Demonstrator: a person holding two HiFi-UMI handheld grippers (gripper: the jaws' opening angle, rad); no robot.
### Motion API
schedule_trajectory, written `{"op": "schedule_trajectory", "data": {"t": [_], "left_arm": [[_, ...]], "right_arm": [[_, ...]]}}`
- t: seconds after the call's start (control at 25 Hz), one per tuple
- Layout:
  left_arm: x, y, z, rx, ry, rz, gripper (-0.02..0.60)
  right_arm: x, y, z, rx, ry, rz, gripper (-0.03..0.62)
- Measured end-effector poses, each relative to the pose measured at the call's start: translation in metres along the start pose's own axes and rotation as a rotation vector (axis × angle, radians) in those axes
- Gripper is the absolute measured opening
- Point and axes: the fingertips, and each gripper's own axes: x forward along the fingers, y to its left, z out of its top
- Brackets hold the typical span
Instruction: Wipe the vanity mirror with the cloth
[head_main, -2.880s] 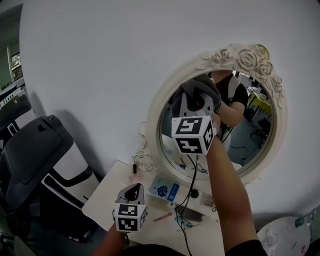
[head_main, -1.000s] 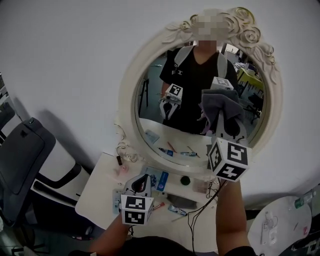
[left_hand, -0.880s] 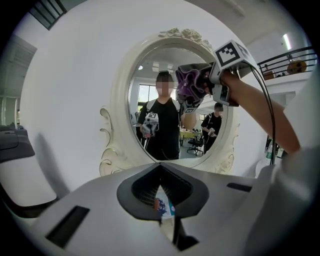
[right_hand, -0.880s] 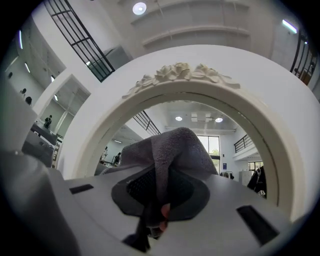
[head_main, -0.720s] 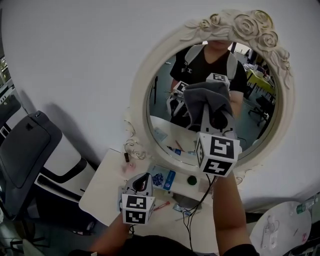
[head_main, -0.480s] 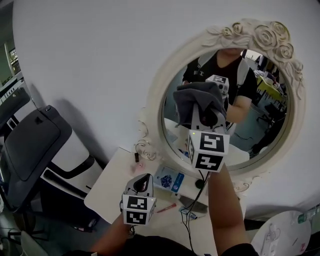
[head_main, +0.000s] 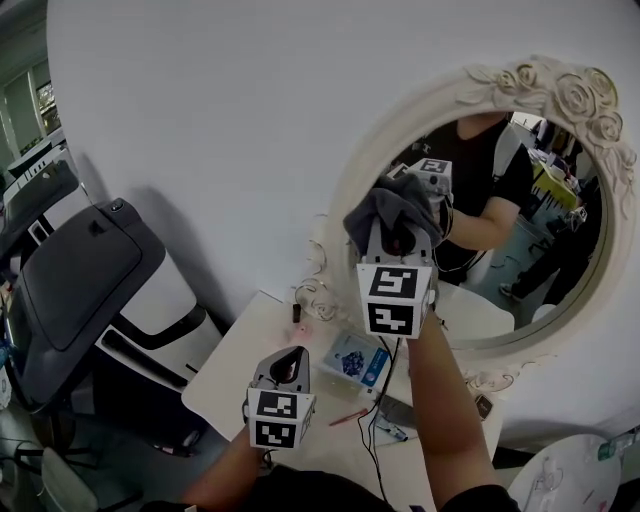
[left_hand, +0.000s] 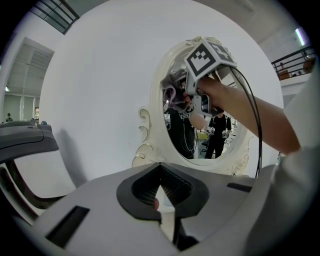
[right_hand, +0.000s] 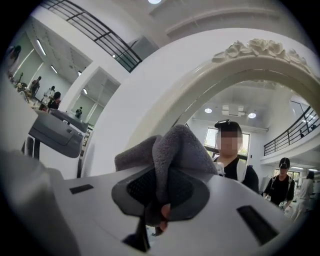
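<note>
Grey cloth (right_hand: 175, 150) fills clenched right gripper (right_hand: 160, 212) fingers; left gripper (left_hand: 161, 210) fingers, closed, show only in its view.

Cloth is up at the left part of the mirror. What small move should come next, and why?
Probably sweep the right gripper rightward across the glass: its jaws are shut on the cloth, which sits by the left rim of the mirror, so most of the glass lies to its right.
</note>
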Motion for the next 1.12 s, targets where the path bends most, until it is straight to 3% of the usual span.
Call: {"op": "schedule_trajectory", "data": {"t": [0.28,0.56,1.12], "left_arm": [[0.002,-0.013,0.001,0.001,0.002,-0.027,0.000],[0.018,-0.059,0.011,0.032,-0.005,-0.102,0.000],[0.042,-0.174,0.013,0.137,0.006,-0.304,0.000]], "right_arm": [[-0.007,0.013,-0.059,-0.035,0.067,0.008,0.044],[-0.049,-0.038,-0.091,-0.071,0.093,-0.040,0.044],[-0.140,-0.160,-0.124,0.006,0.150,-0.191,0.055]]}}
